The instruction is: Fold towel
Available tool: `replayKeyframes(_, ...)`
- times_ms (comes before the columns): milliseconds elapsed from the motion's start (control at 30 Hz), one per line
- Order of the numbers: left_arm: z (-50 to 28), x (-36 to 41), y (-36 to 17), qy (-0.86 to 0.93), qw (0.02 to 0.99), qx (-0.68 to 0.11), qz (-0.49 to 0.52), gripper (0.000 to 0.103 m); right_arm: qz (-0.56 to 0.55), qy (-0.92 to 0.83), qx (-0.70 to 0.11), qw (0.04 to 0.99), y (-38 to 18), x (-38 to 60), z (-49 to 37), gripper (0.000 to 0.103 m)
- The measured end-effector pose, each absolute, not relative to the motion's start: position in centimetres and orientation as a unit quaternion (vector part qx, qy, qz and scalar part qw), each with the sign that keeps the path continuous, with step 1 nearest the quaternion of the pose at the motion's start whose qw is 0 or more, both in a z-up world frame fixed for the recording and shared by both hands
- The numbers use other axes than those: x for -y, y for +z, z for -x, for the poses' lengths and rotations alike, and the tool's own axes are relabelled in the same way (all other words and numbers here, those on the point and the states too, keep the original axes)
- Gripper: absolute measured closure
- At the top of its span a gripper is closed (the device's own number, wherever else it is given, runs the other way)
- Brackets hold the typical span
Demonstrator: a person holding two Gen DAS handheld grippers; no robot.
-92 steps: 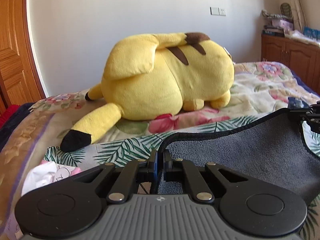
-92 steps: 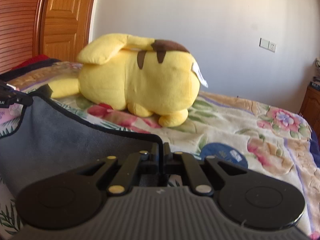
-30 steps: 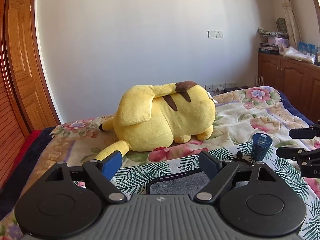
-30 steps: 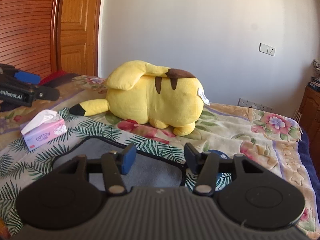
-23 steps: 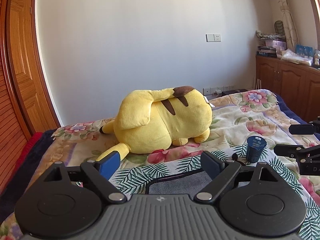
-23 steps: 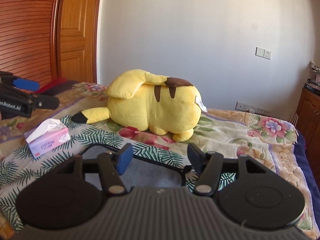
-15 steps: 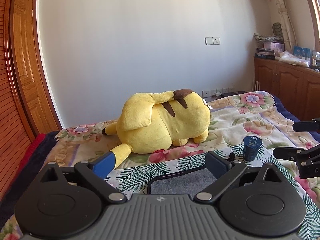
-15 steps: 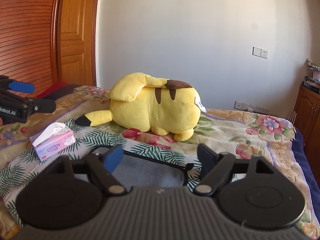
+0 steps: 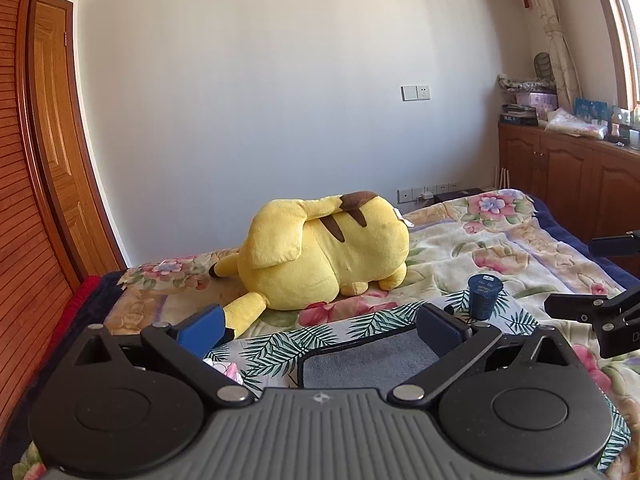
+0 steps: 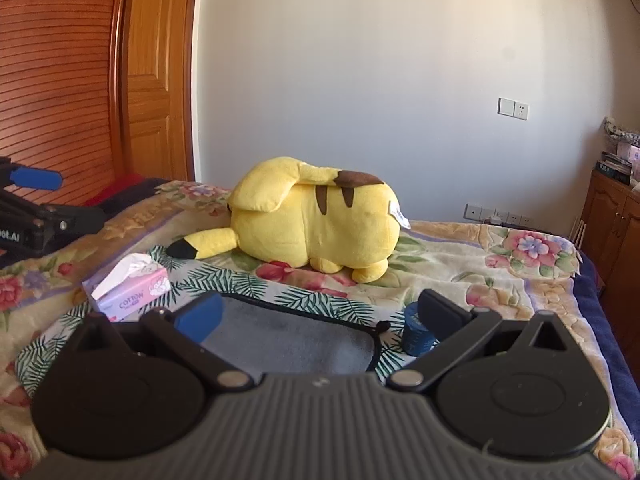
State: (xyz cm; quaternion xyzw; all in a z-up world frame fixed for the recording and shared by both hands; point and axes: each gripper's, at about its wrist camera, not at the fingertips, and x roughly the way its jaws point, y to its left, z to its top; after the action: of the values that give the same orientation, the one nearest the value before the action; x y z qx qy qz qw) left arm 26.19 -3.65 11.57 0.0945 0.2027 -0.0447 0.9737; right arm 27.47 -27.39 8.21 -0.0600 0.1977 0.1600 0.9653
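Note:
A grey towel with black trim (image 9: 368,360) lies flat on the bed, just beyond my left gripper (image 9: 320,330), which is open and empty above its near edge. The towel also shows in the right wrist view (image 10: 292,344), beyond my right gripper (image 10: 320,316), also open and empty. The right gripper's fingers (image 9: 592,308) show at the right edge of the left wrist view. The left gripper's fingers (image 10: 40,200) show at the left edge of the right wrist view.
A big yellow plush toy (image 9: 324,256) lies on the floral bedspread (image 9: 500,240) behind the towel. A small blue cup (image 9: 485,296) stands right of the towel. A pink tissue box (image 10: 130,286) sits to its left. Wooden doors left, cabinets right.
Both grippers let go of the towel, which now lies flat on the bed. Both have opened wide and pulled back and up from it.

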Motion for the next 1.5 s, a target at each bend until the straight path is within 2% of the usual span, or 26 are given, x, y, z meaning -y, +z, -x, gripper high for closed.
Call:
replayKeyframes(733, -15.4, 2.4, 17.6, -0.048, 0.979, -0.181, -0.078, 0.018, 0.048, 0.151, -0.171, 0.972, 13.6, 27.1, -19.9, 0.000)
replayKeyframes(1500, -6.5, 1.9, 12.6, -0.046, 0.976, -0.204, -0.062, 0.018, 0.028, 0.148, -0.193, 0.970, 9.5, 25.8, -11.7, 0.000)
